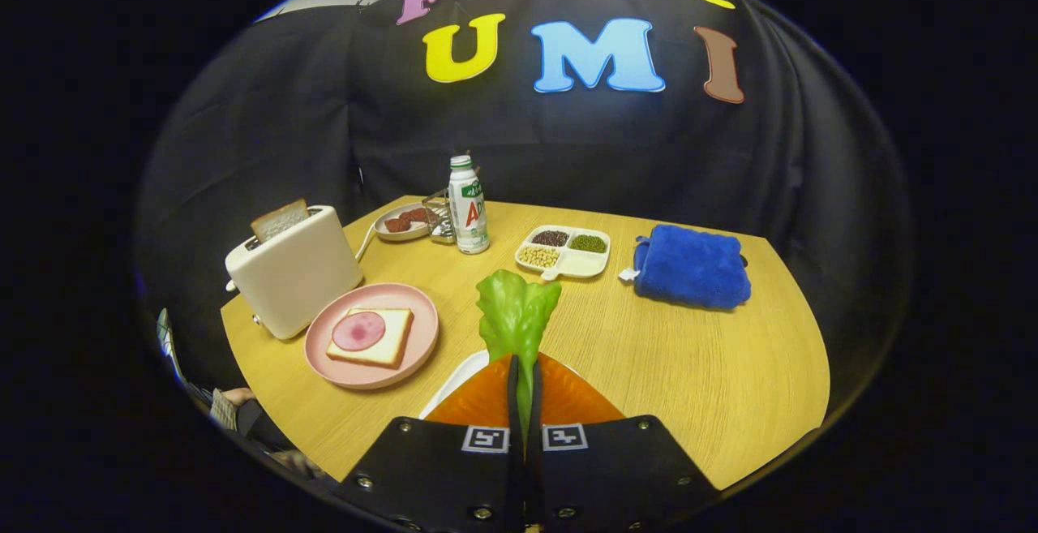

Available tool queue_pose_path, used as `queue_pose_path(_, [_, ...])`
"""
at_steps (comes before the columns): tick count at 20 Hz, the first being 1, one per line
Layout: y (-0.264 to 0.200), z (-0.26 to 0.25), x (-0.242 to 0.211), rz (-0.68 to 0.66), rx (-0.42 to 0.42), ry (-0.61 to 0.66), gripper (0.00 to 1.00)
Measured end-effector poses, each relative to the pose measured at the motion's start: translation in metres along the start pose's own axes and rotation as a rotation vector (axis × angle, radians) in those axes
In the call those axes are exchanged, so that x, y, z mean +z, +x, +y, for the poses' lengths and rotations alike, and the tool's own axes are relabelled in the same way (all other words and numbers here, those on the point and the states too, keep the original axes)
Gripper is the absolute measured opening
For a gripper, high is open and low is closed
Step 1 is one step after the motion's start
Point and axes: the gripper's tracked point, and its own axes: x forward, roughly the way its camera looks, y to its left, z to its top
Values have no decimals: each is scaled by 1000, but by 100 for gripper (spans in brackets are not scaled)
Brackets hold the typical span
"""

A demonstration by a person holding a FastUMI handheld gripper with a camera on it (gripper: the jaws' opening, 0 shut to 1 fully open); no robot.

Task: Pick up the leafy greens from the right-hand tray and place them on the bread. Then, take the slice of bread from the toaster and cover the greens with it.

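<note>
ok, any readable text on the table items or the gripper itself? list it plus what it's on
Bottle label: there is print, but too small and blurred to read.
Hand-held gripper, fingers shut on the leafy greens: two square coded markers, patterns only, no words.
Blue cloth tag: too small to tell.
Toaster, pink plate: no text seen.

A white toaster [293,271] holding a bread slice [279,219] stands left of the pink plate [422,346] on the wooden table [689,371]; behind, a white bottle [468,207], divided bean tray [565,252], and, rightmost, a blue cloth [692,266].
</note>
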Motion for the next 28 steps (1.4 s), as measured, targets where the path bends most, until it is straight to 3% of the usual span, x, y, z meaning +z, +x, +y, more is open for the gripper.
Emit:
queue_pose_path(9, [-58,25,53,-125,-9,-25,1])
queue_pose_path(13, [-66,67,75,-164,63,-58,1])
queue_pose_path(21, [-1,159,73,-111,240,-80,1])
queue_pose_path(28, [70,204,33,13,306,-42,1])
